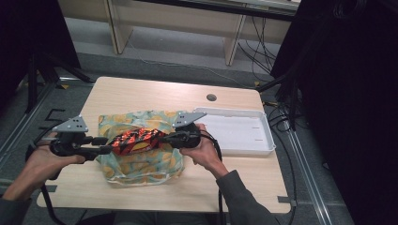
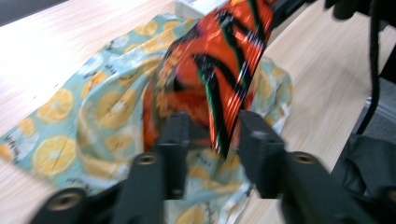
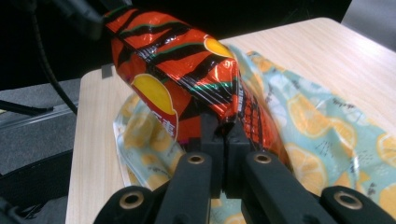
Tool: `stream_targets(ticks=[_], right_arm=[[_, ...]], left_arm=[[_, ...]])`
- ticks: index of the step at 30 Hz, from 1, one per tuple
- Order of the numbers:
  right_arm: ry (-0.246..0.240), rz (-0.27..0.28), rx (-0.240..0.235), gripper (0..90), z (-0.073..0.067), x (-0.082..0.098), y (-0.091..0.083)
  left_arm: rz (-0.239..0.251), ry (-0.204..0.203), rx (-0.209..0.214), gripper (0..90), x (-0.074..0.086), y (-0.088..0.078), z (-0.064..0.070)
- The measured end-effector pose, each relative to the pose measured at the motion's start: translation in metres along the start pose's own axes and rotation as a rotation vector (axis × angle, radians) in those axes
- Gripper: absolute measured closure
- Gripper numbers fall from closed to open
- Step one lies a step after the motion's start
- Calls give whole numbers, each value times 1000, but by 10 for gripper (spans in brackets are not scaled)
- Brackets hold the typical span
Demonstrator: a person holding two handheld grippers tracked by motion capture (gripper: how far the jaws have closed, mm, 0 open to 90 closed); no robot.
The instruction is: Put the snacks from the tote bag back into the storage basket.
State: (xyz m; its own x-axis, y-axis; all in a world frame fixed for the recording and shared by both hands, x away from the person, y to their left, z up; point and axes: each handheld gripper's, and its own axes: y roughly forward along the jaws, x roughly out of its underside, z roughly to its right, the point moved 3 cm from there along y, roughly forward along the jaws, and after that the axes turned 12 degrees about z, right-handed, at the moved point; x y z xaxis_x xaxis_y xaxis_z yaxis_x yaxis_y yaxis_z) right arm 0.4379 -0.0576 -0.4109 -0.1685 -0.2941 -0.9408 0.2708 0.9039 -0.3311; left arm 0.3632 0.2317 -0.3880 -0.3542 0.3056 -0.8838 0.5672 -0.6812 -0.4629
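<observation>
Grey floor and dark curtains surround a pale wooden table (image 1: 141,93), where a person sits at the near edge. On it, largest first: a shallow white tray (image 1: 244,133) at the right, then a lemon-print bag (image 1: 141,164) lying crumpled at the middle, just left of the tray. Above the bag hangs an orange snack packet (image 1: 136,140) with black stripes and yellow spots, stretched level between the two grippers and clear of the tabletop. The right gripper (image 1: 164,139), held in the person's right hand (image 1: 204,152), has its jaws pinched tight on the packet's right end; the right gripper view shows the foil crimped between them. The left gripper (image 1: 107,149), in the left hand (image 1: 40,161), points at the packet's other end. Its jaws stand apart in the left gripper view, the packet's edge between them, unpressed.
</observation>
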Motion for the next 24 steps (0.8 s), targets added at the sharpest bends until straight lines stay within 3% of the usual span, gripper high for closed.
stream_targets(ticks=[3, 4, 5, 8, 9, 10, 11, 12, 13, 15, 16, 18, 19, 21, 22, 23, 24], right_arm=[[-9, 23, 12, 900, 0, -3, -1], [-1, 30, 4, 900, 0, -6, -2], [3, 15, -6, 900, 0, -7, -3], [5, 41, 0, 900, -2, -13, -3], [-2, 46, -5, 900, -3, -15, -3], [-8, 41, -18, 900, -4, -18, -4], [2, 48, -16, 900, -6, -20, -4], [30, 49, -20, 900, -8, -22, -4], [14, 58, -30, 900, -8, -24, -4], [9, 69, -29, 900, -10, -26, -3], [-1, 84, -41, 900, -12, -30, -3], [11, 81, -58, 900, -15, -32, -3], [0, 97, -46, 900, -16, -33, -1], [1, 98, -57, 900, -20, -36, -1], [-7, 99, -58, 900, -20, -38, -1], [-7, 99, -58, 900, -20, -38, -1], [-10, 97, -73, 900, -22, -42, -2]], left_arm=[[-12, -12, -25, 422, 5, -2, 2], [-22, -9, -64, 410, 14, -2, 3], [-46, 7, -73, 392, 20, -2, 1], [-37, -24, -122, 363, 44, 3, -2], [-8, -40, -154, 364, 52, 6, -3], [-14, -15, -184, 363, 59, 6, -5], [-13, -11, -189, 361, 65, 5, -8], [5, -39, -190, 353, 70, 5, -10], [10, -74, -182, 337, 73, 3, -11], [25, -81, -199, 326, 76, 1, -12], [-11, -71, -204, 319, 82, -2, -12], [-18, -71, -217, 316, 86, 0, -10], [-46, -66, -214, 313, 88, -1, -9], [-35, -69, -217, 309, 90, 2, -8], [-72, -68, -222, 309, 94, 3, -5], [-72, -68, -222, 308, 94, 3, -5], [-106, -49, -208, 307, 97, 6, -2]])
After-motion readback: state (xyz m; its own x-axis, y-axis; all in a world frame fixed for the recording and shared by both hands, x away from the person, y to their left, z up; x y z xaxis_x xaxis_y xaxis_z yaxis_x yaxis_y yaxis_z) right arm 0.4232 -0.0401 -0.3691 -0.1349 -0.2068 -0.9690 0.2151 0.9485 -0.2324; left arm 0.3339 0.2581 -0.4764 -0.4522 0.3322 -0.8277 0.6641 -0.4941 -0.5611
